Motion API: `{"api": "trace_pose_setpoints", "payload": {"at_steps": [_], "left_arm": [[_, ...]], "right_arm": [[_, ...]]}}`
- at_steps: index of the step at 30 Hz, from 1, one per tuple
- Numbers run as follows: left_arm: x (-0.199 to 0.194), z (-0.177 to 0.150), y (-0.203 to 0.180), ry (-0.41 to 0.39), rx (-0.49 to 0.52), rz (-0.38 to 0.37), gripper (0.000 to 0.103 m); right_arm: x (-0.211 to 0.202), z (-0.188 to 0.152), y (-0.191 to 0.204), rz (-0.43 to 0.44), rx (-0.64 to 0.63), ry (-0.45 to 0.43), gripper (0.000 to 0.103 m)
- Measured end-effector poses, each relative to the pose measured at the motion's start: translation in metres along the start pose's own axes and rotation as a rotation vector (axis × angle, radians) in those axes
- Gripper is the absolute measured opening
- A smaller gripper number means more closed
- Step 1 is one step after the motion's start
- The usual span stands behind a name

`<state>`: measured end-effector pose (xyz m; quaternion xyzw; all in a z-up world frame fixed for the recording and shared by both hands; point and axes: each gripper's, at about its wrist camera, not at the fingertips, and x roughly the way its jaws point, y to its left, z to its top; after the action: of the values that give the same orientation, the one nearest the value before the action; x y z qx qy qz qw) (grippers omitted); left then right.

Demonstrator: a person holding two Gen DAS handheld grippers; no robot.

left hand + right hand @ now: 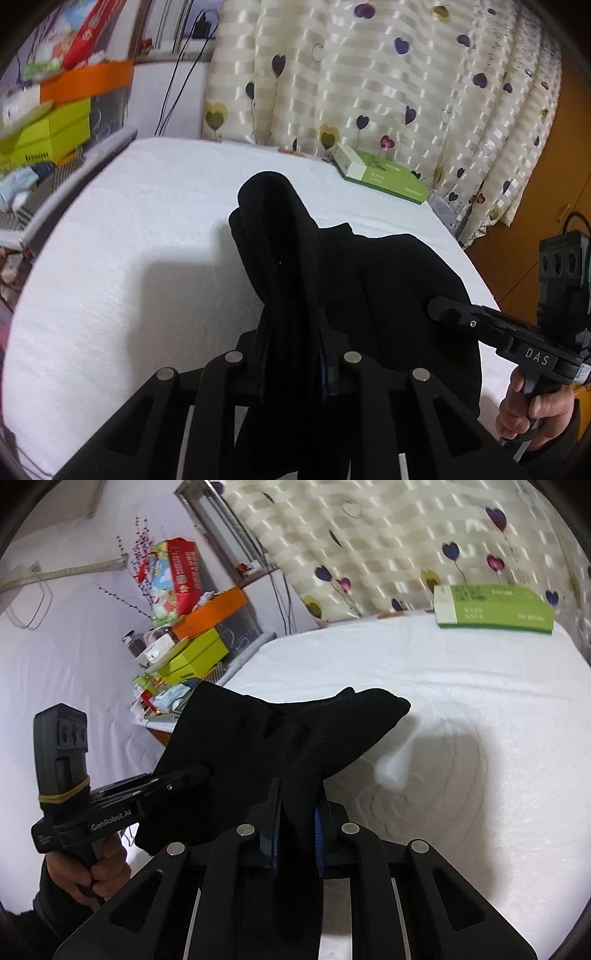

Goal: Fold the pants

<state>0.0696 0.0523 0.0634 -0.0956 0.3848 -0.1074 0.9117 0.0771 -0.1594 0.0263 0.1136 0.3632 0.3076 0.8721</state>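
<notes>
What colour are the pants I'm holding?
Plain black fabric pants, no visible pattern; clearest in the right wrist view, against the white bed cover.

1. I take this for a room in a home, most likely a bedroom.
2. Ahead of my hand-held grippers a cream striped curtain (369,74) printed with purple and yellow hearts hangs down to the surface.
3. That surface is wide, soft-looking and covered in a white sheet (129,229); I read it as a bed.
4. Off to my left, cardboard boxes (199,642) in orange, lime green and red sit stacked in a household clutter against a white wall (55,646).
5. A green box (495,609) lies at the far edge, near the curtain.
</notes>
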Motion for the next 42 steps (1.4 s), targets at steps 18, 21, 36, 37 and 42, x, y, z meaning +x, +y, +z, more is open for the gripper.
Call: {"api": "trace_pose_setpoints", "payload": {"at_steps": [18,21,36,37,42], "left_arm": [[-0.042,0.018,0.010,-0.103,0.033,0.043,0.021],[-0.042,0.026,0.019,-0.113,0.034,0.056,0.021],[0.004,0.082,0.103,-0.083,-0.005,0.148,0.021],[0.010,0.085,0.108,-0.073,-0.008,0.151,0.021],[0.045,0.092,0.131,-0.018,-0.027,0.157,0.021]], "right_arm": [[-0.001,0.025,0.038,0.046,-0.083,-0.045,0.014],[0.008,0.031,0.043,0.059,-0.085,-0.047,0.014],[0.107,0.081,0.059,0.118,-0.071,0.003,0.014],[0.114,0.082,0.057,0.120,-0.063,0.010,0.014],[0.151,0.081,0.035,0.097,-0.019,0.059,0.015]]}}
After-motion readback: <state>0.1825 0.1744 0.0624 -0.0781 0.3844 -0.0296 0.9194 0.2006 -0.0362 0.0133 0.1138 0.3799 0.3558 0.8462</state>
